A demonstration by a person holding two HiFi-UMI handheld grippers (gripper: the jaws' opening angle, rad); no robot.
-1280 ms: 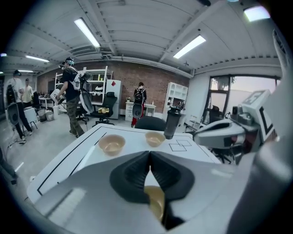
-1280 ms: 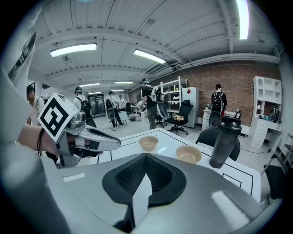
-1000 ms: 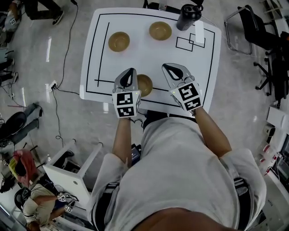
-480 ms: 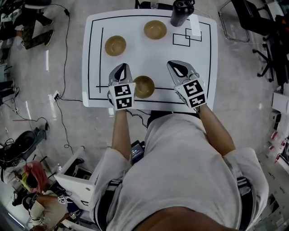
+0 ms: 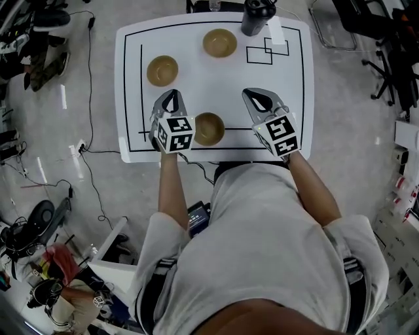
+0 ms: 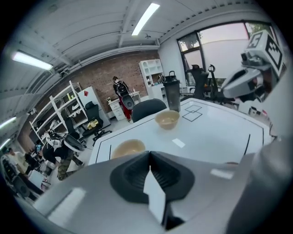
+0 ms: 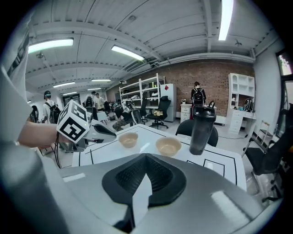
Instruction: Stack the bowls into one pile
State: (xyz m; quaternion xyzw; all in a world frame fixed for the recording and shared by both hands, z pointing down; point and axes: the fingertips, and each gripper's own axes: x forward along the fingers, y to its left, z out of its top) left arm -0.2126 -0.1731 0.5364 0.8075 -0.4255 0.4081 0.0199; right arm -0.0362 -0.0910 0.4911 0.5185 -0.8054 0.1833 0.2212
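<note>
Table (image 5: 216, 85): white top with a black border line. All task items stand on it. The person (image 5: 262, 248) stands at its near edge and holds one gripper in each hand above the near half of the top.

Left gripper (image 5: 171, 95): jaws are pressed together with nothing between them, as the left gripper view shows. In the head view it appears just left of the near bowl, with its tip pointing toward the far-left bowl. Whether it touches the near bowl cannot be told.

Right gripper (image 5: 254, 95): jaws are likewise together and empty. It is well to the right of the near bowl, over bare table.

Shaker bottle (image 5: 256, 16): dark, upright, at the far edge of the table toward the right.

Bowls: three tan bowls, each standing separately with its opening upward. None is stacked.
- Near bowl (image 5: 209, 128): close to the near edge, between the two grippers and nearer the left one.
- Far-left bowl (image 5: 162, 70): beyond the left gripper, near the left border line.
- Far bowl (image 5: 219, 42): near the far edge, left of the shaker bottle.

Outlined rectangles (image 5: 260, 55): two overlapping black outlines on the table top, just in front of the shaker bottle.
</note>
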